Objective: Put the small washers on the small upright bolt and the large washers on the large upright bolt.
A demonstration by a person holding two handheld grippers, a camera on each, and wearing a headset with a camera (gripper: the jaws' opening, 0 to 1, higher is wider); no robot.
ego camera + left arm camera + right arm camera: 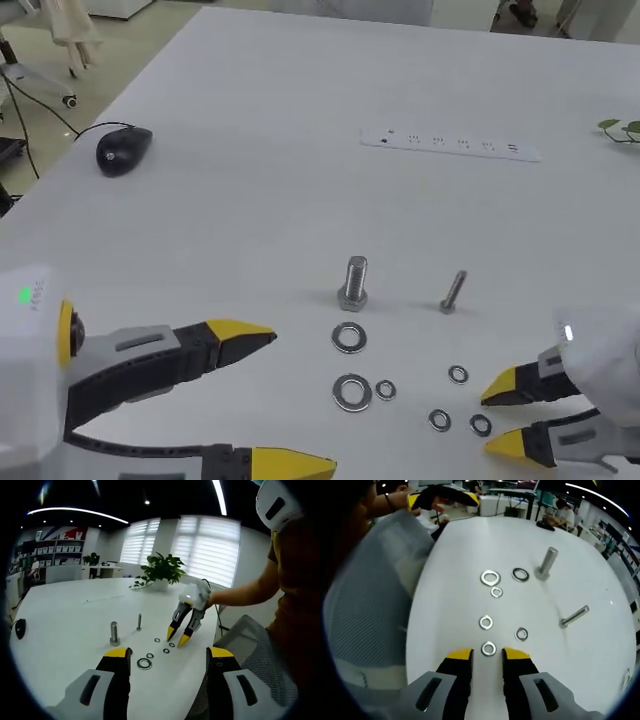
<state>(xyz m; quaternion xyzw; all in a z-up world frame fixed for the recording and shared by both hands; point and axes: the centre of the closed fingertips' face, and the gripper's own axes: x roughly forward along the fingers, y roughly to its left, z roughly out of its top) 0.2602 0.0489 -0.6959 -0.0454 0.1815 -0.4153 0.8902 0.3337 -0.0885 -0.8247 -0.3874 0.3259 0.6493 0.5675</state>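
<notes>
On the white desk [250, 200] the large bolt [354, 282] stands upright on its head, and the small bolt [453, 292] stands just to its right, the two well apart from each other. None of the washers is on either bolt; all lie flat on the desk nearer the person. One large washer [348, 337] lies just in front of the large bolt and a second large washer [352, 391] lies nearer still, with a small washer [386, 390] just beside it. Three more small washers lie to the right, in front of the small bolt: one [458, 375] farther out and two [439, 419] close to the right gripper [500, 415]. That gripper's yellow-tipped fingers [460, 656] stand slightly apart and hold nothing; the nearest small washer [488, 648] lies on the desk at the mouth of the gap, ungripped. The left gripper [270, 400] hovers at the lower left, its fingers [118, 654] spread wide and empty. A mouse [123, 150] and a power strip [450, 143] lie on the far part of the desk.
</notes>
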